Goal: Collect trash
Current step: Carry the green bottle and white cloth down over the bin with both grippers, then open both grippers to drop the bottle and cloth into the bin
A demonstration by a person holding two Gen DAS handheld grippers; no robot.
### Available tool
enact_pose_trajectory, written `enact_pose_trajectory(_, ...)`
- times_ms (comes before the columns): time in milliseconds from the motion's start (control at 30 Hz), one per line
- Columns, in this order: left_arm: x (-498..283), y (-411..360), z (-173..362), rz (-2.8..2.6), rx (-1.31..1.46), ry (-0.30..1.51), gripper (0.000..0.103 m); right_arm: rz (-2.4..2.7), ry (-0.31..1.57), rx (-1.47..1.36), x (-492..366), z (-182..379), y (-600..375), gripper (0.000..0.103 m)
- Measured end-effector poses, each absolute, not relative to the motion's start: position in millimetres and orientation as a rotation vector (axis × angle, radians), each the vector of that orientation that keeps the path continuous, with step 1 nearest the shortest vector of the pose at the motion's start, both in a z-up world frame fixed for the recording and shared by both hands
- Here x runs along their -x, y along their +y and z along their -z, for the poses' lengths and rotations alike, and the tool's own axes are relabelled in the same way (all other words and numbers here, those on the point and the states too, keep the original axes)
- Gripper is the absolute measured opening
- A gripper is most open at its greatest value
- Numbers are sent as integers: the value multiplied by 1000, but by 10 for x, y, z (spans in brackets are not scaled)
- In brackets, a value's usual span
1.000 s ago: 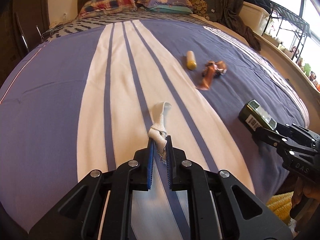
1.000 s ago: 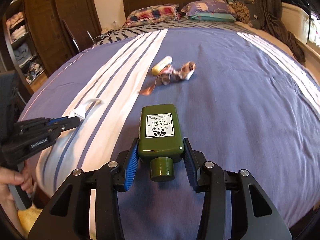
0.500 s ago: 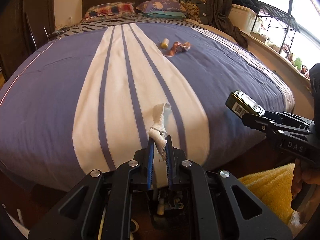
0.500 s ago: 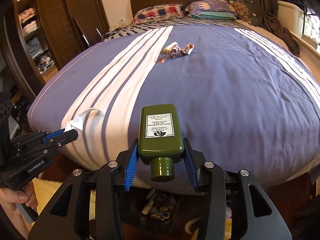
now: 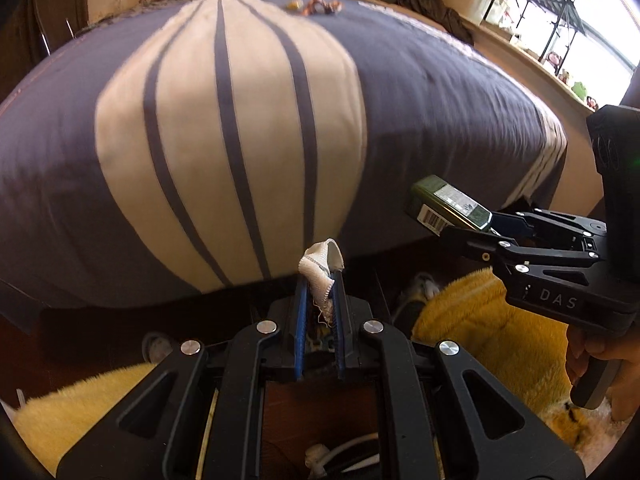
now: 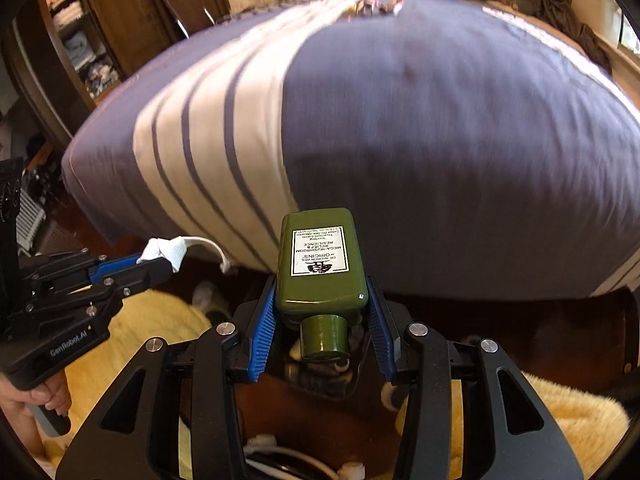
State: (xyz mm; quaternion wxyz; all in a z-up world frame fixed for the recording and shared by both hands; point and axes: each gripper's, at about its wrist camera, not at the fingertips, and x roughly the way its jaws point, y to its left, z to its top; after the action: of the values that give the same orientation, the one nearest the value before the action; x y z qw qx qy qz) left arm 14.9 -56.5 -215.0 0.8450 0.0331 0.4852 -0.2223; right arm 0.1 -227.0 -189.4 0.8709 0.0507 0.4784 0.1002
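My left gripper (image 5: 320, 276) is shut on a scrap of white cloth (image 5: 322, 266) that sticks up between its blue pads, off the foot edge of the bed. The same white cloth (image 6: 166, 250) shows at the left of the right wrist view, in the left gripper (image 6: 156, 266). My right gripper (image 6: 320, 300) is shut on a green bottle (image 6: 320, 260) with a white label, cap toward the camera. That green bottle (image 5: 448, 206) and the right gripper (image 5: 476, 228) appear at the right of the left wrist view. More litter, a small yellow tube (image 5: 295, 4) and a crumpled brown wrapper (image 5: 320, 6), lies far up the bed.
The bed (image 5: 440, 100) with a purple and white striped cover fills the upper view. Below its foot lie a dark wooden floor, a yellow fluffy rug (image 5: 492, 344) and white cables (image 6: 280, 452). A wardrobe (image 6: 100, 20) stands at left; a rack (image 5: 560, 8) by the window at right.
Both grippers have drawn back off the bed and sunk lower, still holding the cloth and the bottle. The bed's foot edge, floor and yellow rug have come into view.
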Motion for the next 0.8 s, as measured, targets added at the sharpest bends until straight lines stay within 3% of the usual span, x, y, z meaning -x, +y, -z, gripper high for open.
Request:
enact_pose_trajectory(433,-330,-700,3108,477,-64,1249,10,-188,1195,-160,-142,2741,-2236,43)
enact_pose_trajectory(800,-404,-681,3449,481,-69,1333,14,-179,1265,-176,-323,2996,-2121,44)
